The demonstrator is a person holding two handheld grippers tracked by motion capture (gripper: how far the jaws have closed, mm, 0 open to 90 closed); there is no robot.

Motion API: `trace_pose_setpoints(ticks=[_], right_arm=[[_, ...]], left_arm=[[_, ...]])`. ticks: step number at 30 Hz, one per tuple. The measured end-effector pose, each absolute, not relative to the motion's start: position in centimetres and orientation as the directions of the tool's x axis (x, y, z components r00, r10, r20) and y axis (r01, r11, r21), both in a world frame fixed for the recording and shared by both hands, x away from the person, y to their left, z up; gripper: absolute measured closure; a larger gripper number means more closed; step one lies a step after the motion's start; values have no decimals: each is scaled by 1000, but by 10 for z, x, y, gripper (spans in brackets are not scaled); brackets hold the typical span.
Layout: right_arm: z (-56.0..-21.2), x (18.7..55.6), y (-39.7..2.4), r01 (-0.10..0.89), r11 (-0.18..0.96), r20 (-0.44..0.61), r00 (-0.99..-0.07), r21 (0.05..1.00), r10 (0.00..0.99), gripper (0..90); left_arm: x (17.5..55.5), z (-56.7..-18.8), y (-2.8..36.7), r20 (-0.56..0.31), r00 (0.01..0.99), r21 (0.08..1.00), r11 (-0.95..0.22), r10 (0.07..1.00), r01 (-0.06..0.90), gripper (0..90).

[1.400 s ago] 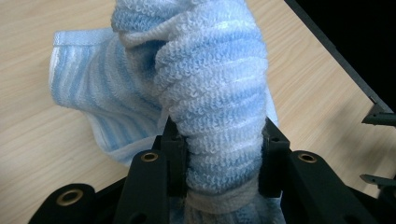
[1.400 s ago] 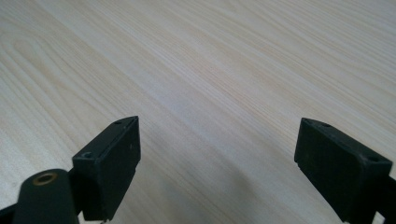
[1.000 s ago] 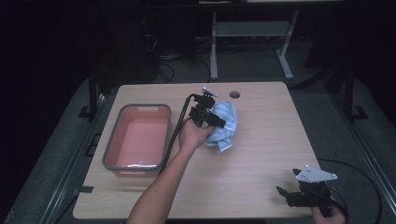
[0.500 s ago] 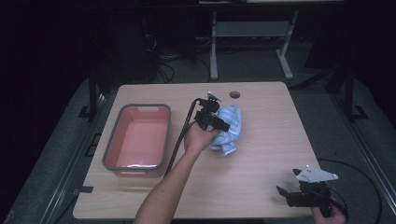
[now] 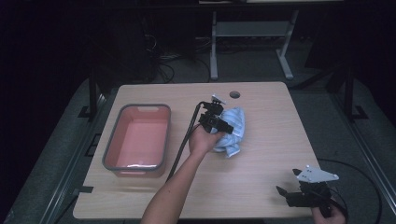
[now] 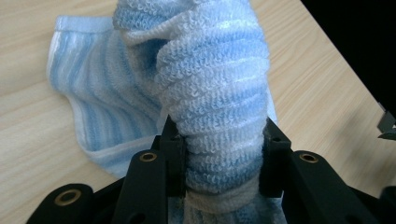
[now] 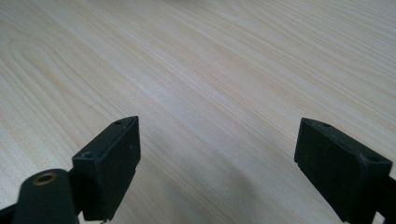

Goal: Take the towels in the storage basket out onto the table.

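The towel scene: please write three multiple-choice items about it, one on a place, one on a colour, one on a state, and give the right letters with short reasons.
1. Where is the bin relative to the towel in the high view?
A. to its left
B. to its right
C. under it

2. What colour is the towel?
A. red with dots
B. light blue with white stripes
C. plain black

3. In what state are the right tongs?
A. shut on the towel
B. shut on nothing
C. open over the table

Answers:
1 A, the bin stands on the table's left part and the towel near the middle.
2 B, the left gripper view shows blue and white terry, pinched by the left tongs.
3 C, their jaws stand wide apart with only bare wood between them.
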State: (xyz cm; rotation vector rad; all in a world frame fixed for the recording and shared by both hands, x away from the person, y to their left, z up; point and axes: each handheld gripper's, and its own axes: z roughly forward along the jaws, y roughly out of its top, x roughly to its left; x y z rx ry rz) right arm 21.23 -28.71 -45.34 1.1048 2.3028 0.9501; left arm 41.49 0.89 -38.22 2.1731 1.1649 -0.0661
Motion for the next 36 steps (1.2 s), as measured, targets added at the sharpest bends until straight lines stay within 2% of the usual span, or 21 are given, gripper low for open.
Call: trace_pose_setpoints(ticks=[23, 36], right_arm=[[-453, 211, -282, 511, 452, -71, -602, 731, 795, 138], [-453, 210, -279, 513, 457, -71, -605, 726, 793, 138]], left_arm=[[413, -417, 1, -342, 590, 480, -404, 731, 779, 581], [408, -419, 5, -356, 586, 487, -391, 728, 781, 485]])
